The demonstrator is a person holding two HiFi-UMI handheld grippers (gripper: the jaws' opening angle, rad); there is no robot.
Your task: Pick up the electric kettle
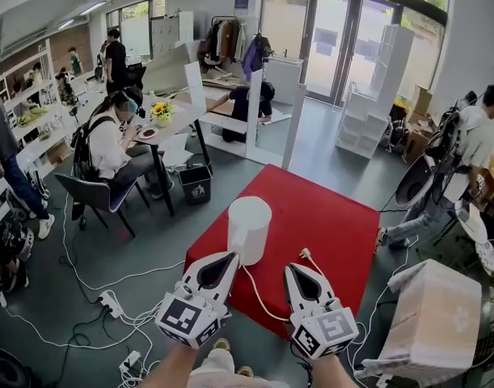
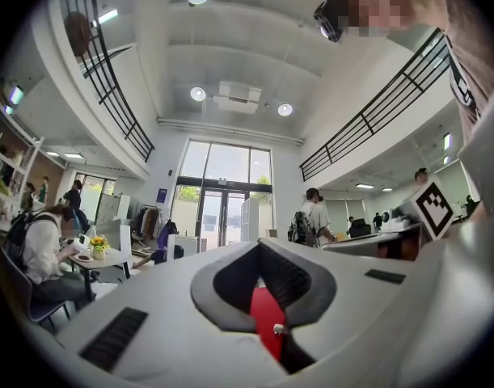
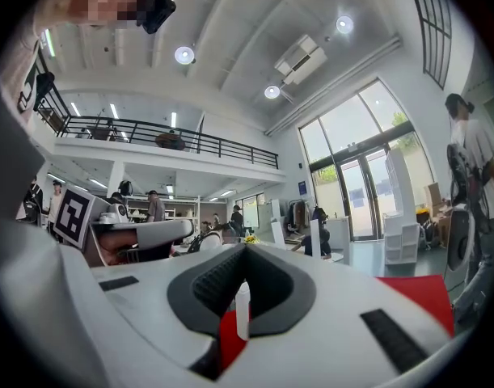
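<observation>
**Approach stage — both grippers short of the kettle, nothing held**

The electric kettle (image 1: 249,226) stands upright on the red table (image 1: 335,225), near the edge closest to the person. It is straight off the left gripper (image 1: 232,257), just ahead of its tips and a touch to their right. The head view can't settle whether they touch. From the right gripper (image 1: 294,267) the kettle is ahead and off to the left.

The left gripper's jaws are pressed together, with only red tabletop showing through the slit behind the tips. The right gripper's jaws look pressed together too. A thin white sliver shows in their slit, probably the plug (image 1: 308,255) lying just ahead of that gripper, but it is too small to be sure. It does not look pinched.

Both grippers are held roughly level and side by side, flanking the kettle's near side, which reads as a line-up before a grasp. The jaws would have to spread first, since the body is far wider than the closed tips.

The cord (image 1: 259,293) trails from the kettle base back between the two grippers — likely to drag or snag on a lift. No handle shows from this side, so the grip spot is unclear.
</observation>
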